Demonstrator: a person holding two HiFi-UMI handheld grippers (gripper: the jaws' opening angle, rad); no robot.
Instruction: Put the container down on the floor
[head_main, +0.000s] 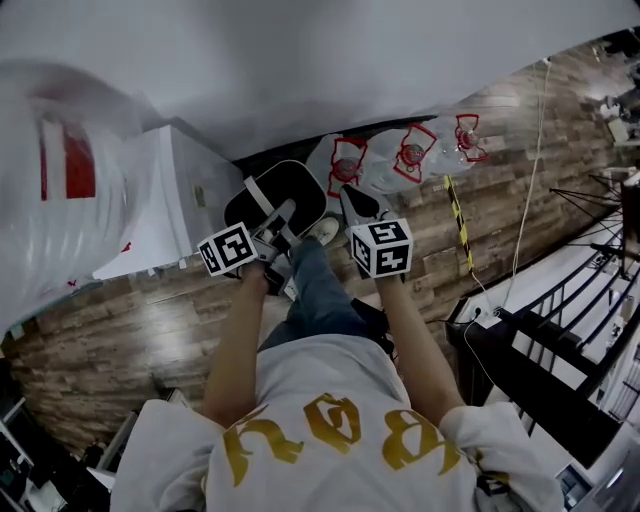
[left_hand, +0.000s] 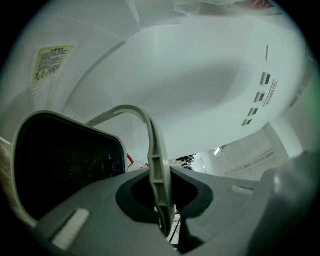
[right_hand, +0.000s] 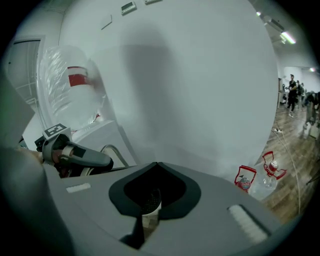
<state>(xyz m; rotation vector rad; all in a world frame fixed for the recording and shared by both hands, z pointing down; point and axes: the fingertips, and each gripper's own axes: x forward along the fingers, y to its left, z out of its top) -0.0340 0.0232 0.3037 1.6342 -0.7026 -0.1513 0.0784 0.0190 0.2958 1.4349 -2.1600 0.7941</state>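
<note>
A black container (head_main: 272, 192) with a pale rim and a pale arched handle (left_hand: 151, 150) hangs in front of me, near the white wall. My left gripper (head_main: 270, 228) is shut on that handle; in the left gripper view my left gripper (left_hand: 162, 212) clamps it edge-on, with the container's dark mesh side (left_hand: 65, 162) to its left. My right gripper (head_main: 352, 207) is at the container's right edge. In the right gripper view my right gripper (right_hand: 150, 210) is shut on a thin pale strip with black mesh. Whether the container touches the floor is hidden.
A white water dispenser (head_main: 165, 195) carrying a big clear bottle (head_main: 55, 170) stands at the left. Several clear water bottles (head_main: 400, 155) lie on the wooden floor (head_main: 150, 330) by the wall. Black railings (head_main: 560, 330) and a cable (head_main: 520, 240) are at the right. A shoe (head_main: 323, 230) is under the container.
</note>
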